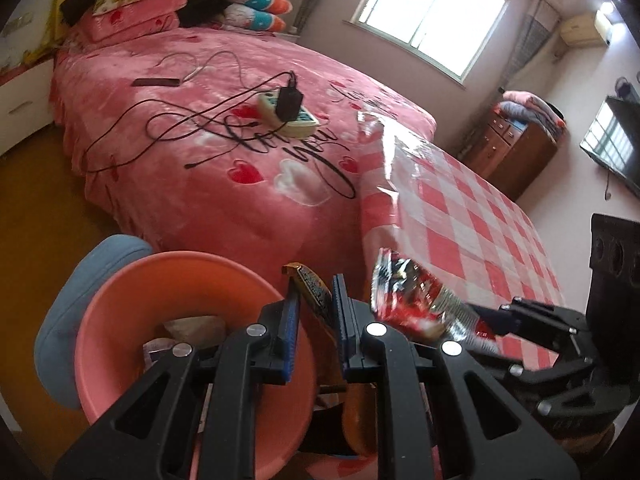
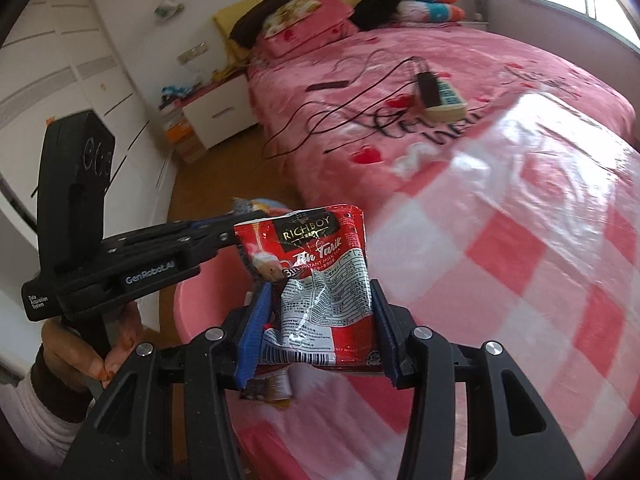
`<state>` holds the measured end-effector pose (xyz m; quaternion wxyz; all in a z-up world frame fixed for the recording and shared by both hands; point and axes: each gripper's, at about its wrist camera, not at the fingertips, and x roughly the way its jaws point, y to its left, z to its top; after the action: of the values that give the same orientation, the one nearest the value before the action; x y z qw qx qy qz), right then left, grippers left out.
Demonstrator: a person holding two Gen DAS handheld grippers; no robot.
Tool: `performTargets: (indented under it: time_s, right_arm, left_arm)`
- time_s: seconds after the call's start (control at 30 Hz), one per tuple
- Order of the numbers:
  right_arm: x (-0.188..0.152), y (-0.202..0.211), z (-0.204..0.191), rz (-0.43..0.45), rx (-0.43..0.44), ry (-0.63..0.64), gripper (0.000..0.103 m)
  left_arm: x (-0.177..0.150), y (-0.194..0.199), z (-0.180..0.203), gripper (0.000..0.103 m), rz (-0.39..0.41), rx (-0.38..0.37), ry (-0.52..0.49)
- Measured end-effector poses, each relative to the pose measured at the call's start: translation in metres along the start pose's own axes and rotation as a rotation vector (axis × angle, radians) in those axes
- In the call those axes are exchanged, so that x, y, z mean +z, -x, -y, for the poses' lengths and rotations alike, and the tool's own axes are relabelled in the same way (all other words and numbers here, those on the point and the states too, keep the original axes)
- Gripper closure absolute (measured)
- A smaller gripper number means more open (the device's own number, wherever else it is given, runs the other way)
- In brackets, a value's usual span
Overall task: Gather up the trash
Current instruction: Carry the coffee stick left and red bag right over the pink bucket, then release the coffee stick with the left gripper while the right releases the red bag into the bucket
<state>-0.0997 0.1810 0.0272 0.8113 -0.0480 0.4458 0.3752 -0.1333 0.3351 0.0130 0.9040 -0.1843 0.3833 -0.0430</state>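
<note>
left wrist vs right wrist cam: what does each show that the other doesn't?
Left wrist only: the brown-gold wrapper between the left gripper fingers, trash inside the pink basin, the window, TV, wooden cabinet.
Right wrist only: the Richboy Teh Tarik print on the red packet, the hand, the white wardrobe.
Both: basin, packet, bed, power strip.

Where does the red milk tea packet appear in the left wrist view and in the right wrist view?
Left wrist view: the red milk tea packet is lower right of centre, held by the right gripper.
Right wrist view: it is at centre, between the fingers.
Shared landmark: the pink basin below the packet.
</note>
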Motion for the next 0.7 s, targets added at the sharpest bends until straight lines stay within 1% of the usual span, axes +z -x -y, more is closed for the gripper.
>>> performTargets:
  time_s: [0.23, 0.4, 0.5, 0.6, 0.63, 0.67, 0.7]
  right_arm:
    - [0.009, -0.024, -0.028, -0.022, -0.003, 0.075, 0.054]
    - [0.016, -0.045, -0.043, -0.045, 0.016, 0.106, 0.054]
    - [0.019, -0.057, -0.051, -0.073, 0.035, 0.118, 0.053]
    - [0.019, -0.068, -0.057, -0.1, 0.065, 0.123, 0.046]
    - [0.019, -0.07, -0.058, -0.098, 0.077, 0.119, 0.035]
    - [0.019, -0.07, -0.057, -0.093, 0.075, 0.115, 0.026]
    - [0.019, -0.068, -0.056, -0.083, 0.074, 0.107, 0.024]
  left_arm:
    - [-0.006, 0.006, -0.036, 0.086, 0.012, 0.043, 0.08]
    - [-0.01, 0.008, -0.063, 0.085, 0.018, 0.08, 0.13]
    - [-0.013, 0.008, -0.077, 0.085, 0.023, 0.103, 0.158]
    - [-0.016, 0.006, -0.088, 0.085, 0.021, 0.151, 0.163]
    - [-0.017, 0.006, -0.092, 0.085, 0.019, 0.163, 0.167]
    - [-0.018, 0.003, -0.096, 0.082, 0.008, 0.175, 0.171]
    - [-0.02, 0.002, -0.099, 0.073, 0.002, 0.185, 0.17]
